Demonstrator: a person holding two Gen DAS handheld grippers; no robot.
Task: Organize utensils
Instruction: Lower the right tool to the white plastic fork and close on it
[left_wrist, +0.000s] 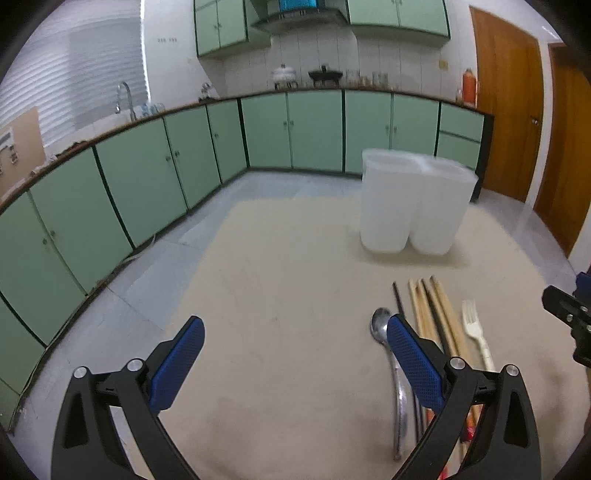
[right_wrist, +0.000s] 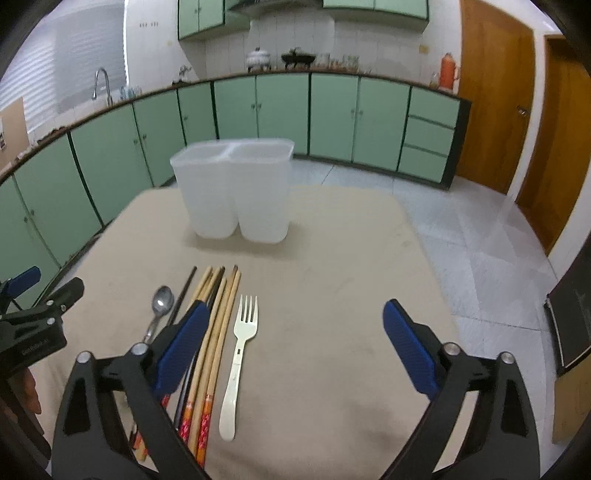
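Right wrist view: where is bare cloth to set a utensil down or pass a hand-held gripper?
Free: the beige tablecloth right of the cream plastic fork, out to the table's right edge, and the strip between the translucent white two-compartment holder and the utensil tips. Crowded: the left side, where the metal spoon, wooden chopsticks and fork lie close together.

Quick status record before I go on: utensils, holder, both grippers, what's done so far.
surface: beige table
holder: translucent white, two compartments, upright at the far side; nothing visible inside
spoon: metal, leftmost in the row, lying flat
chopsticks: one dark, several wooden, lying side by side between spoon and fork
fork: cream plastic, rightmost, tines toward holder
left gripper: jaws open, holding nothing, above the table near the spoon
right gripper: jaws open, holding nothing, above the fork side
progress: all utensils seen lie on the table
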